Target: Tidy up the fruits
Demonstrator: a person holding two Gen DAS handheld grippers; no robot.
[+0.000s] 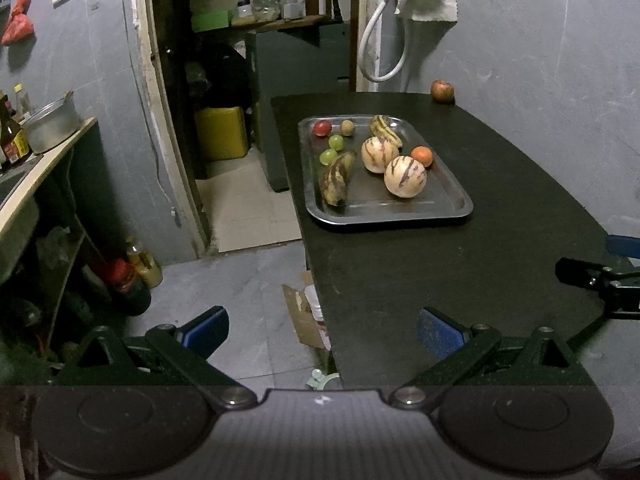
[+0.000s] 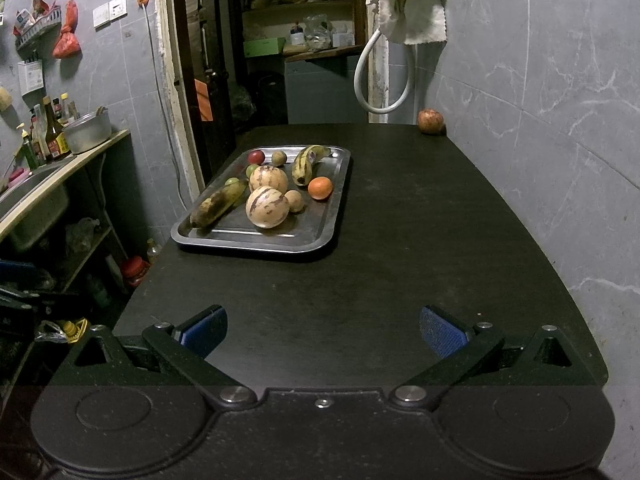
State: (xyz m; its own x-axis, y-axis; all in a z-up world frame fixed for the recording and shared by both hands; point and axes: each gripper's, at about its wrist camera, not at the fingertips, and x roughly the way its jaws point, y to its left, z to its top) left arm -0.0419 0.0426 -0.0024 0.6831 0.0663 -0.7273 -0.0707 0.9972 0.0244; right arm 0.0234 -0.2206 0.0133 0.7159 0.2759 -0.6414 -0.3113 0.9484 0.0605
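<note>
A metal tray (image 1: 384, 216) (image 2: 320, 240) on the black table holds two striped melons (image 1: 405, 176) (image 2: 267, 206), two spotted bananas (image 1: 337, 178) (image 2: 218, 203), an orange (image 1: 422, 156) (image 2: 320, 187), a red fruit (image 1: 321, 128) (image 2: 256, 157), green grapes (image 1: 335, 142) and small brown fruits (image 2: 295, 201). A lone apple (image 1: 442, 91) (image 2: 430, 121) sits at the table's far right corner by the wall. My left gripper (image 1: 322, 330) is open and empty, over the table's near left edge. My right gripper (image 2: 323, 330) is open and empty above the near table. The right gripper shows at the left wrist view's right edge (image 1: 600, 280).
The black table (image 2: 400, 260) runs along a grey tiled wall on the right. To the left stand a counter with a pot (image 2: 87, 132) and bottles, and a sink. Jars and cardboard lie on the floor (image 1: 304, 316). A doorway with shelves is behind the table.
</note>
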